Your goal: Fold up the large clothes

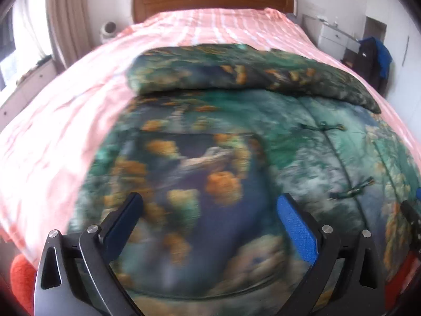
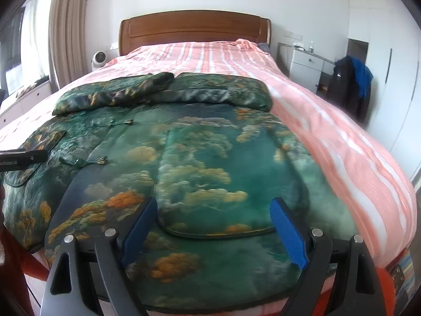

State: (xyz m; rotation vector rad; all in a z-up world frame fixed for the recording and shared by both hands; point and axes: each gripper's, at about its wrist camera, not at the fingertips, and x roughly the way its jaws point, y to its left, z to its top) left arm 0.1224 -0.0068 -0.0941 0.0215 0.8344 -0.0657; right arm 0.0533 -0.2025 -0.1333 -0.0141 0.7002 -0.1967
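Both tools, left and right, spread wide above printed green jacket; no legible writing

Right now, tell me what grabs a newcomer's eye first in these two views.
The big green padded garment, printed with orange and cream clouds, lies spread across the near end of the bed, its sleeves folded over at the far edge. Under it runs the pink striped bedsheet up to the wooden headboard. Both the left hand-held gripper and the right hand-held gripper hover open above the cloth.
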